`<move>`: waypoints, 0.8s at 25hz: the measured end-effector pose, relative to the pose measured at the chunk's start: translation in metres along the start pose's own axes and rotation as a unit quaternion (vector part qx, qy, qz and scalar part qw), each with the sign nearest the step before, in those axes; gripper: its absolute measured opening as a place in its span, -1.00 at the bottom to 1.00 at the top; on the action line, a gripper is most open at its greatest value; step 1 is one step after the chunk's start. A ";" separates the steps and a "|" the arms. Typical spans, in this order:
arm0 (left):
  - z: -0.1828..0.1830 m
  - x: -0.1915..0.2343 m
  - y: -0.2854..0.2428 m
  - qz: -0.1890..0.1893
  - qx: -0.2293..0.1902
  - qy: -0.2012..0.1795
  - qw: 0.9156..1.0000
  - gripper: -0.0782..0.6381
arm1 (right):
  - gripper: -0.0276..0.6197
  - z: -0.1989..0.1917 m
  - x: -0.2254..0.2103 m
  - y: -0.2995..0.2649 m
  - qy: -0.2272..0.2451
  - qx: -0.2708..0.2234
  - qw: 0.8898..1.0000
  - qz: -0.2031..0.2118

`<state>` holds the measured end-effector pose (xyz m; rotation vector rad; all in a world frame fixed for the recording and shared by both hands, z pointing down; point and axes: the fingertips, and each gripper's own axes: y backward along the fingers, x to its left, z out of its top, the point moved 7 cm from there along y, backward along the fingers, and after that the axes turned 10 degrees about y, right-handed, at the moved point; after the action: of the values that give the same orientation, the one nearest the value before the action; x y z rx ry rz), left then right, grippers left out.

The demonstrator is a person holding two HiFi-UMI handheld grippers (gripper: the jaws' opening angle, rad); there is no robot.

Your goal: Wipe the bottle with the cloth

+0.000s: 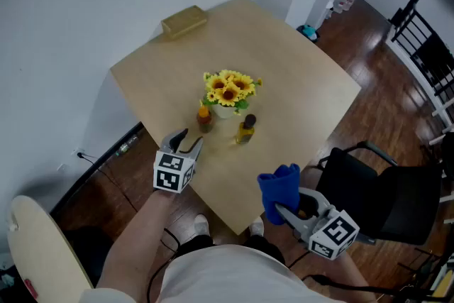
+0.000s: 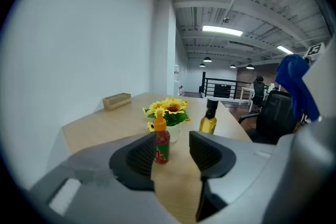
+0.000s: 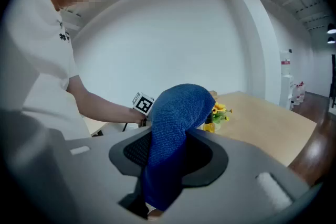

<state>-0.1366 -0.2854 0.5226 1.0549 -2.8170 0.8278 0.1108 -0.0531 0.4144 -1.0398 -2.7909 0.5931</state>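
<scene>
While two bottles stand at frame centre on the table (image 1: 305,74), sauce bottle (image 1: 204,118) and oil bottle (image 1: 245,129) below the flowers (image 1: 228,90), neither is held. Left gripper (image 1: 188,140): jaws apart, empty, lined up on the sauce bottle. Right gripper (image 1: 284,211), lower right: clamped on blue cloth (image 1: 278,188). Best grip a bottle low and steady before wiping.

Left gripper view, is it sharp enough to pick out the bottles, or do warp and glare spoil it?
Left gripper view: strong fisheye bend, dark corners, yet the red bottle and the oil bottle look sharp; the ceiling lamp is bright but casts no glare on them. Right gripper view: the blue cloth blocks the centre. Head view: even light, no blur.
</scene>
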 end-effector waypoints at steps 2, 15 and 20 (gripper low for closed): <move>0.001 0.019 -0.022 -0.002 0.007 -0.002 1.000 -0.19 | -0.44 -0.001 0.006 -0.007 -0.007 0.005 1.000 -0.016; 0.014 0.047 -0.114 -0.032 0.022 -0.062 0.997 -0.32 | -0.44 -0.029 0.043 0.021 -0.079 0.043 0.985 -0.145; 0.019 0.041 -0.094 -0.033 0.015 -0.072 0.997 -0.34 | -0.44 -0.021 0.038 0.017 -0.064 0.041 0.987 -0.138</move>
<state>-0.1075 -0.3787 0.5593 1.2521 -2.8751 0.8231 0.0969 -0.0099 0.4259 -0.6037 -2.9193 0.7528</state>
